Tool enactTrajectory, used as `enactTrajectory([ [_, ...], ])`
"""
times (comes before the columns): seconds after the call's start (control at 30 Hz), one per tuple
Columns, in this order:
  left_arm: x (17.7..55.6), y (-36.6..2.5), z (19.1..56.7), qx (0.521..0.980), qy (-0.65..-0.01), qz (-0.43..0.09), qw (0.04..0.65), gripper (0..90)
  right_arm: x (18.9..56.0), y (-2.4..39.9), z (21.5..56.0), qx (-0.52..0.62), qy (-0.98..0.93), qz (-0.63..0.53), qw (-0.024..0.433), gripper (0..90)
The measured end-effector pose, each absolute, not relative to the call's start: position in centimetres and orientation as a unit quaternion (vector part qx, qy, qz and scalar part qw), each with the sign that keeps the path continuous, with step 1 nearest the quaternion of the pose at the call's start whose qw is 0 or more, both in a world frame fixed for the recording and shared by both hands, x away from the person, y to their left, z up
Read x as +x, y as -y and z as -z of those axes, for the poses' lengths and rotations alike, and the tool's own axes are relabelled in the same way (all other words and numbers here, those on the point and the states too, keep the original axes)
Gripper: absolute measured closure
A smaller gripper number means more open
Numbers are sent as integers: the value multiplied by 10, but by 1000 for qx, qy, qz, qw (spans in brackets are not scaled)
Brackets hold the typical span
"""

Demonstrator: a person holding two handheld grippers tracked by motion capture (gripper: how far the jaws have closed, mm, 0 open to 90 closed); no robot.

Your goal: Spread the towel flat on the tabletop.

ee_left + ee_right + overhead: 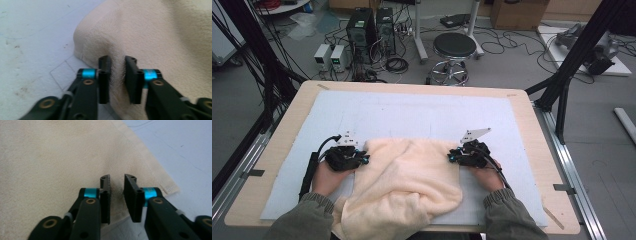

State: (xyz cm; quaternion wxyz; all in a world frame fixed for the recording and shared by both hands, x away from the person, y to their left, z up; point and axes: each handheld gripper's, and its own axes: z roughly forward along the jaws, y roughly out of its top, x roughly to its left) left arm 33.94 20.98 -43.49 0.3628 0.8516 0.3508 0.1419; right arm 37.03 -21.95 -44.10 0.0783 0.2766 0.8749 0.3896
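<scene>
Item: cream towel point(402, 180), crumpled, near-centre of table point(277, 145), near end draping over edge. Left gripper point(362, 159) at towel's left far corner, right gripper point(453, 156) at right far corner; jaws of both narrowed, pinching fabric fold. Long axis near–far.

A light wooden table point(277, 135) carries a pale grey mat point(412, 115) and stands on a grey floor point(242, 100). Beyond its far edge sit a black round stool point(454, 46), two black computer towers point(371, 31), tangled cables point(507, 45) and cardboard boxes point(517, 12). Black frame struts point(579, 47) rise at the far right corner.
</scene>
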Motion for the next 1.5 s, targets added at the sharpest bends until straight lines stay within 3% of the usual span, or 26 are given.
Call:
enactTrajectory([
  [0.17, 337, -210, 430, 857, -349, -136, 354, 840, 370, 215, 434, 260, -886, -383, 41, 861],
  [0.37, 351, -217, 421, 841, -369, -152, 365, 848, 370, 215, 405, 232, -887, -396, 46, 868],
  [0.53, 394, -221, 388, 804, -400, -177, 404, 853, 405, 221, 378, 249, -880, -398, 77, 873],
  [0.6, 422, -221, 365, 781, -411, -195, 429, 851, 429, 226, 359, 266, -867, -406, 109, 874],
  [0.67, 444, -215, 341, 763, -417, -241, 431, 771, 454, 230, 338, 303, -844, -418, 148, 842],
  [0.73, 455, -207, 330, 758, -428, -247, 426, 485, 468, 231, 329, 338, -826, -415, 175, 578],
  [0.77, 455, -206, 329, 768, -417, -243, 420, 467, 472, 231, 330, 352, -823, -416, 162, 573],
  [1.03, 419, -214, 357, 803, -385, -207, 407, 470, 437, 232, 362, 321, -848, -408, 103, 504],
  [1.43, 331, -209, 374, 810, -320, -193, 452, 416, 357, 229, 367, 261, -857, -432, 106, 474],
  [1.5, 318, -208, 376, 814, -309, -187, 454, 405, 349, 227, 369, 263, -866, -415, 90, 440],
])
